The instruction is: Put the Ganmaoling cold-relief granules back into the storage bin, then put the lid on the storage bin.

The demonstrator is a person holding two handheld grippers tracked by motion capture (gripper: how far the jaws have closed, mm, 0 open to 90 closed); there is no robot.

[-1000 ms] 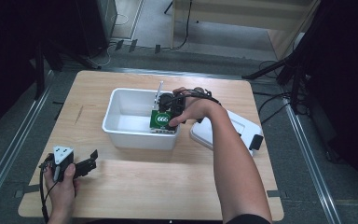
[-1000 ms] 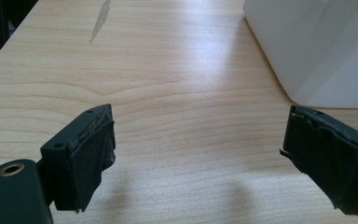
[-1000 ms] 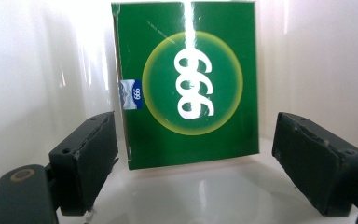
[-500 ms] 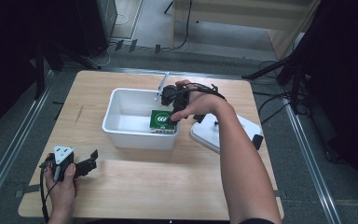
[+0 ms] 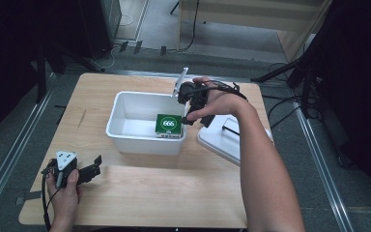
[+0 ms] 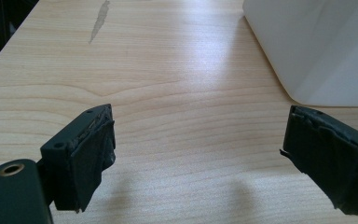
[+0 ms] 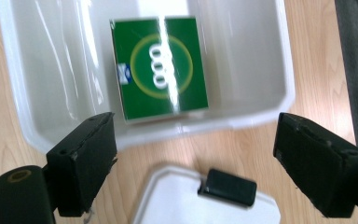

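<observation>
A green box (image 5: pixel 168 124) printed with white rings lies flat in the white bin (image 5: pixel 125 133), against its right-hand wall. My right gripper (image 5: pixel 197 118) hangs above the bin's right rim, jaws pointing down and open with nothing between them. In the right gripper view the green box (image 7: pixel 159 67) sits inside the bin (image 7: pixel 265 109), beyond my right gripper (image 7: pixel 196 140). My left gripper (image 5: pixel 95 166) rests at the table's front left, open and empty. In the left gripper view, my left gripper (image 6: pixel 198 140) stands over bare wood, with the bin's corner (image 6: pixel 317 46) ahead to the right.
The bin's white lid (image 5: pixel 220 145) lies on the table just right of the bin, its black handle (image 5: pixel 230 129) on top. The same lid (image 7: pixel 182 205) and its handle (image 7: pixel 227 186) lie below the right jaws. Bare wood tabletop (image 5: pixel 174 193) spans the front.
The right hand has lifted up and a little to the right, away from the green box, which stays in the bin. The left hand has kept still.
</observation>
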